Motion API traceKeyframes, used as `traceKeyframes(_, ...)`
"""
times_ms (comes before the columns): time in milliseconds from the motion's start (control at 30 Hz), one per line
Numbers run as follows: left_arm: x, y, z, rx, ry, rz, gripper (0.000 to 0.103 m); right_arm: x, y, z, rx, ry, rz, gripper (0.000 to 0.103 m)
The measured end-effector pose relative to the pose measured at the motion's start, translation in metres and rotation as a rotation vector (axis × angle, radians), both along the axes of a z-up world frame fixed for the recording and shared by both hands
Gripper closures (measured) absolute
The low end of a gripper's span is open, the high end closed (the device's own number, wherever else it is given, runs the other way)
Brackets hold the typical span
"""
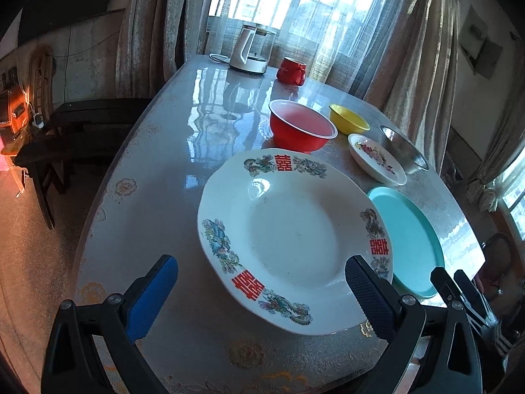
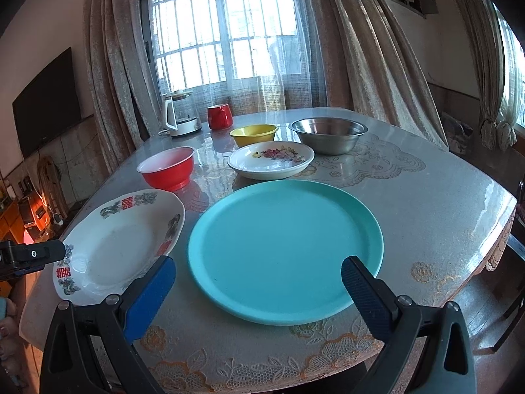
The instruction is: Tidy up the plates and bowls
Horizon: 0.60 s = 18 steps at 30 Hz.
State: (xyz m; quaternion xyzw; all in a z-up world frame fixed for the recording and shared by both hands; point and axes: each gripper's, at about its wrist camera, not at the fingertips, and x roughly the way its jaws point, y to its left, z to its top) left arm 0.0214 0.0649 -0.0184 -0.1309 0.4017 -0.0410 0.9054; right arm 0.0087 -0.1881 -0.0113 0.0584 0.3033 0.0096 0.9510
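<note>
A large white plate with red characters [image 1: 292, 239] [image 2: 121, 243] lies near the table's front edge, and my left gripper [image 1: 261, 279] hovers open just in front of it. Beside it on the right lies a flat turquoise plate [image 2: 282, 249] [image 1: 410, 239], with my right gripper [image 2: 257, 277] open over its near rim. Further back stand a red bowl [image 1: 300, 126] [image 2: 167, 165], a small flowered dish [image 1: 377, 159] [image 2: 270, 161], a yellow bowl [image 1: 348, 118] [image 2: 253, 134] and a steel bowl [image 1: 405, 149] [image 2: 328, 133]. Nothing is held.
A glass kettle [image 1: 251, 49] [image 2: 182, 115] and a red mug [image 1: 291, 70] [image 2: 219, 116] stand at the table's far end by the curtained window. The glossy table [image 2: 426, 203] has a lace-patterned cover. A dark bench [image 1: 82, 121] stands to the left of the table.
</note>
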Motion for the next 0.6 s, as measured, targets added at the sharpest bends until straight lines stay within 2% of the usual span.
traceKeyframes(67,0.002,0.003,0.001,-0.004,0.005,0.014,0.000,0.004,-0.004,-0.001,0.008,0.006,0.017,0.000)
traceKeyframes(133,0.002,0.004,0.002,-0.036,-0.001,0.019,0.000,0.011,-0.012,-0.001,-0.018,0.013,-0.012,0.000)
traceKeyframes(233,0.001,-0.008,0.007,-0.046,-0.022,-0.024,0.000,0.025,-0.037,-0.001,-0.011,0.025,-0.075,0.004)
traceKeyframes(433,-0.002,-0.055,0.024,0.020,-0.092,-0.186,0.000,0.057,-0.083,-0.012,-0.028,0.128,-0.165,0.021)
traceKeyframes(533,-0.005,-0.079,0.032,0.052,-0.124,-0.266,0.000,0.069,-0.096,-0.023,-0.035,0.184,-0.154,0.033)
traceKeyframes(600,-0.005,-0.091,0.035,0.062,-0.136,-0.299,0.000,0.076,-0.102,-0.030,-0.009,0.216,-0.138,0.047)
